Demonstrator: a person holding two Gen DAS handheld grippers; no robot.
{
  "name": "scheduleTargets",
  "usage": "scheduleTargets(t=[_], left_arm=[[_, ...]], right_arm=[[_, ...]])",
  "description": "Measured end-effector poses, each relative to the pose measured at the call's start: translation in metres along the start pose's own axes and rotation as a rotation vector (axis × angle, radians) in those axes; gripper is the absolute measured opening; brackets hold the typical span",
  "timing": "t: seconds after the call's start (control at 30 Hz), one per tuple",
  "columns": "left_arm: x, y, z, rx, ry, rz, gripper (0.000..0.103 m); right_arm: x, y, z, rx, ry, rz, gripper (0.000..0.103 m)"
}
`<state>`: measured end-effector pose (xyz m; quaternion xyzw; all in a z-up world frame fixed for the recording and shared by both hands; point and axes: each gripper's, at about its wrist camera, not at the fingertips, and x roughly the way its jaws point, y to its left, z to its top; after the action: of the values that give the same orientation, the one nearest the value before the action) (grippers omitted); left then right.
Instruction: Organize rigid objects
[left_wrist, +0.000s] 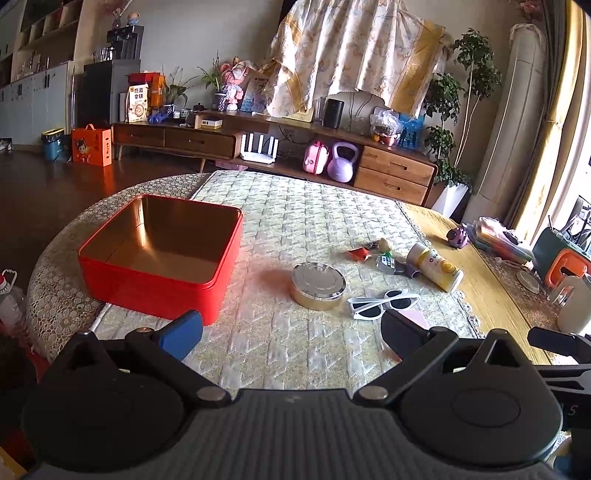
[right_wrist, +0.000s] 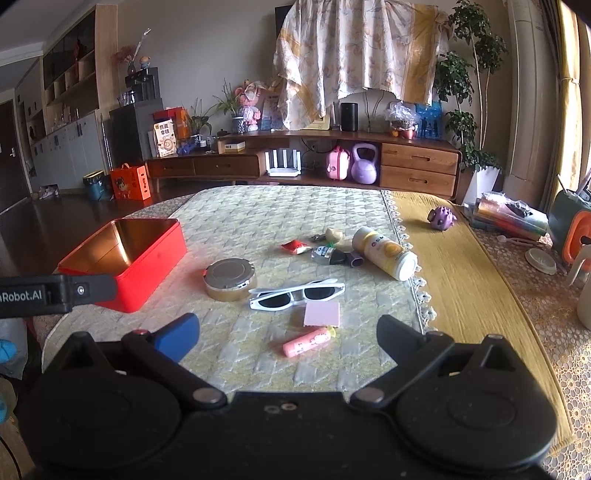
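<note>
Both grippers up over the near edge of the table, nothing held. Left gripper (left_wrist: 291, 332): jaws spread wide, empty, quilted mat (left_wrist: 295, 206) showing between them. Right gripper (right_wrist: 288, 332): same, wide apart, gripping nothing, w/ a pink tube (right_wrist: 306, 341) lying on the mat just beyond the gap.

Red square tin (left_wrist: 162, 258) sits open on the left, gold inside, nothing in it that I can see. Right of it, apart from it, a round gold tin w/ a silver lid (left_wrist: 318, 286). Just right of that: white sunglasses (left_wrist: 382, 303), dark lenses, folded. A pink sticky-note pad (right_wrist: 322, 313) lies near side of the glasses, corner touching the pink tube.

Farther back, a small cluster: red sachet (right_wrist: 294, 246), a yellow-and-white bottle (right_wrist: 386, 253) on its side, and btwn them a small clear bottle w/ dark cap (right_wrist: 325, 254), poss. sanitiser, label too small to read. Something beige and round (right_wrist: 334, 234) behind those, can't tell what.

Far right, off the mat on the yellow cloth (right_wrist: 461, 288), a purple toy (right_wrist: 439, 218), well apart from the rest.

In the right wrist view, the left gripper's black arm pokes in at the left edge, in front of the red tin.
</note>
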<state>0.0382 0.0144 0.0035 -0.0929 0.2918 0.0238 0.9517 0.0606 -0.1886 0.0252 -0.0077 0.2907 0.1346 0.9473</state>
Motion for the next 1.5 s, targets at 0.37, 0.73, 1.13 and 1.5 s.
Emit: scheduleTargets(t=[0.37, 0.73, 1.13, 1.5], left_arm=[[0.026, -0.007, 0.012, 0.029, 0.002, 0.001, 0.103], [0.088, -0.018, 0.024, 0.056, 0.054, -0.024, 0.103], [0.193, -0.039, 0.028, 0.178, 0.144, 0.044, 0.103], [0.245, -0.044, 0.029, 0.164, 0.215, 0.064, 0.103]], right_arm=[[0.017, -0.008, 0.003, -0.004, 0.016, -0.001, 0.099], [0.054, -0.021, 0.009, -0.027, 0.044, -0.003, 0.095], [0.105, -0.024, 0.003, -0.109, 0.136, 0.029, 0.083], [0.133, -0.028, -0.003, -0.104, 0.192, 0.011, 0.078]])
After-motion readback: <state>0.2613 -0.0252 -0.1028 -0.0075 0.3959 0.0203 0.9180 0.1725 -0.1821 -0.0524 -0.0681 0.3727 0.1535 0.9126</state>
